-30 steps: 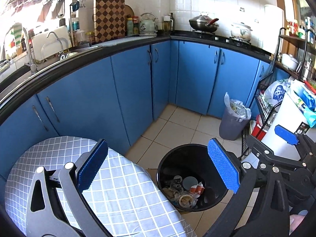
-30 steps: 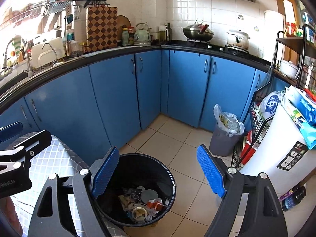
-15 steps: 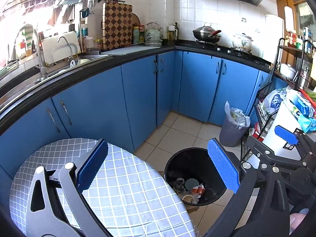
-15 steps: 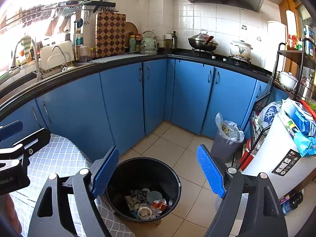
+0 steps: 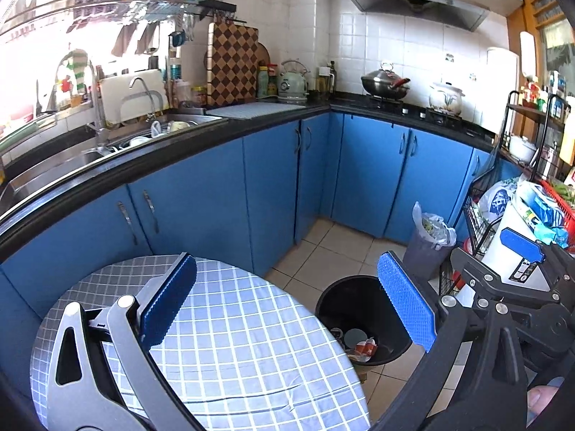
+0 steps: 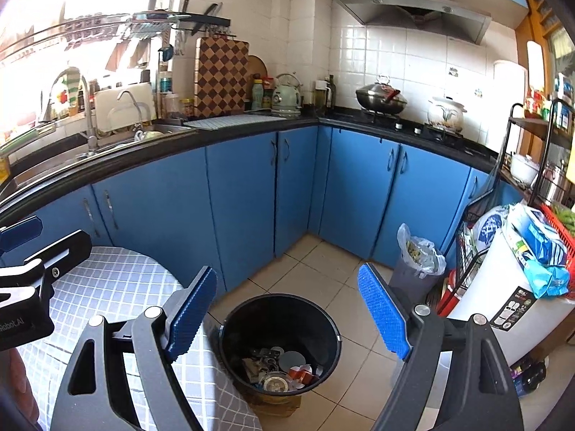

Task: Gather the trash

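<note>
A black round trash bin stands on the tiled floor beside the table, with several pieces of trash at its bottom; it also shows in the left wrist view. My left gripper is open and empty above the checked tablecloth of the round table. My right gripper is open and empty, held high over the bin. The right gripper's body shows at the right of the left wrist view.
Blue kitchen cabinets run along the back under a black counter with a sink. A small grey bin with a plastic bag stands by the cabinets. A white appliance and a wire rack stand at the right.
Both grippers have risen and drawn back from the bin. The bin looks smaller and more of the table and the upper kitchen shows. Both stay open.
</note>
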